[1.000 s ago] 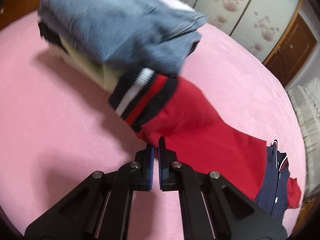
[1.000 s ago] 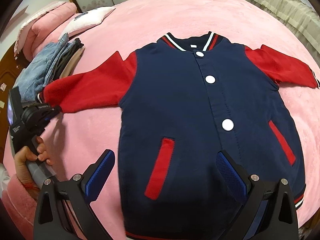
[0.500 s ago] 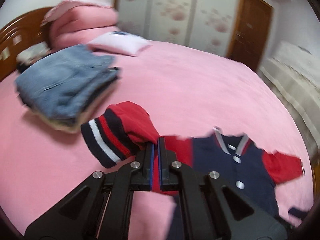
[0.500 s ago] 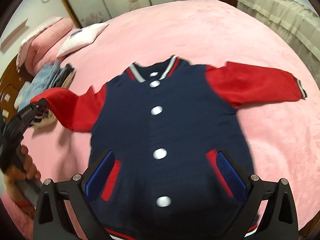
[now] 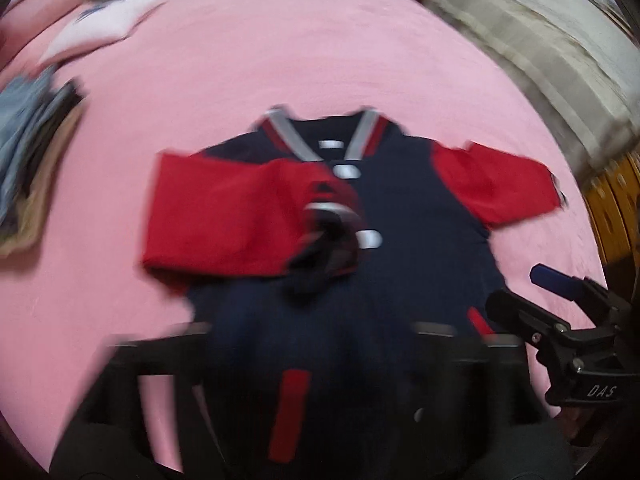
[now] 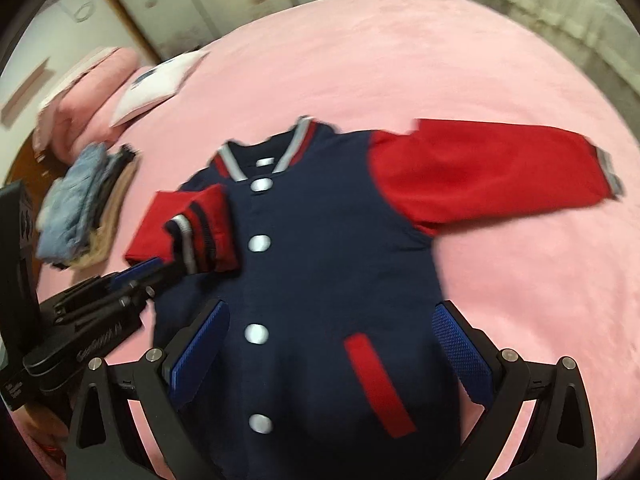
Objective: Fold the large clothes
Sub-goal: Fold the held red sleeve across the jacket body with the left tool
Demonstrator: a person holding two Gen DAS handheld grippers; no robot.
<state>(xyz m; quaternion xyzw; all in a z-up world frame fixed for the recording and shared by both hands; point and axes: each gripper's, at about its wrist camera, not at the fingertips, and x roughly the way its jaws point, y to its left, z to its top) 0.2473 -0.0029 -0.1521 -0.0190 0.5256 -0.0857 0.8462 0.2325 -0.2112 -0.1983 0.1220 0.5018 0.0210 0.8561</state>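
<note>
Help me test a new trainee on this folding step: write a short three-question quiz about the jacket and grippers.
1. True or false: the sleeve nearer the clothes pile is folded onto the front of the jacket.
2. What does the right gripper hold between its fingers? A) a cuff B) the hem C) nothing
3. Fill in: the jacket lies on a ___ bedspread.
Key: 1 true; 2 C; 3 pink.
</note>
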